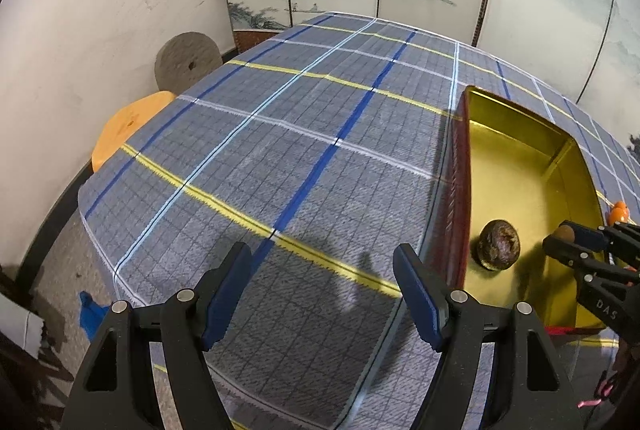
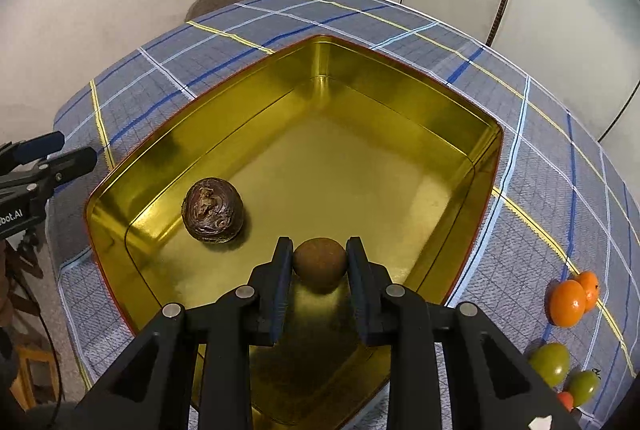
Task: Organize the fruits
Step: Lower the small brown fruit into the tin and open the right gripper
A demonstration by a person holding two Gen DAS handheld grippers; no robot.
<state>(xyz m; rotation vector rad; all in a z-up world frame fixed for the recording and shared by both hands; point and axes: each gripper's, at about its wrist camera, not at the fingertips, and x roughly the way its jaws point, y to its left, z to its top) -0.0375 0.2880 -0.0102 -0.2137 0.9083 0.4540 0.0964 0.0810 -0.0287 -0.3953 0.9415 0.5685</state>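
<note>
Right tool, marked "DAS", clamps a brown fruit; left tool, "bot.AI", stands apart.

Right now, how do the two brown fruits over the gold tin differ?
The dark wrinkled fruit lies loose on the gold tin floor; the smooth brown fruit is clamped in the right claw. The wrinkled one looks darker, glossier and larger. Both are roundish and brown.
</note>
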